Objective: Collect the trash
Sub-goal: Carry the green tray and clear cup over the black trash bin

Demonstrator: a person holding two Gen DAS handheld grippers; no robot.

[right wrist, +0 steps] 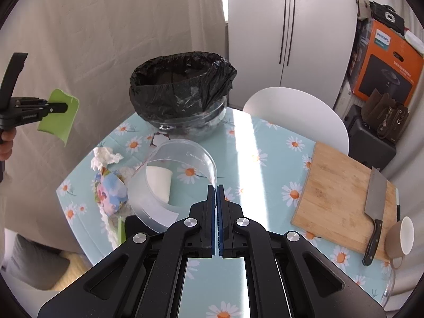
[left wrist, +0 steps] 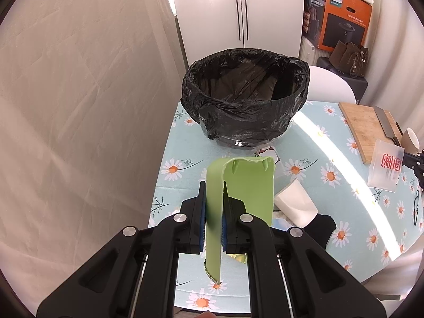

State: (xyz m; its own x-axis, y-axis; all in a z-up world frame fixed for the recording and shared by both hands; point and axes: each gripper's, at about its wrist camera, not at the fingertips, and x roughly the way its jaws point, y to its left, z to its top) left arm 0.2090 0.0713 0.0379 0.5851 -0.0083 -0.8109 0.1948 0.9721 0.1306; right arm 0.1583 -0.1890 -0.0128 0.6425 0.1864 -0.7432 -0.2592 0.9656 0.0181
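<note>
Two wrist views over the table

Both look forward and down from the near edge, sharing the bin (left wrist: pixel 245 92) (right wrist: pixel 181 87) at the far edge.

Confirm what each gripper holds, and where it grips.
Left gripper: shut on green plastic piece, pinching one curled side edge. Right gripper: shut on clear plastic strip, pinching one end of the curl.

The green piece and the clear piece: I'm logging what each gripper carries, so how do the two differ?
The green piece is opaque; the clear piece is see-through, with a white cup visible through it. The green one folds over at its top edge; the clear one curls into an open loop. The left gripper holds the green, the right gripper the clear. Both are thin bent sheets, pinched in shut jaws above the table.
</note>
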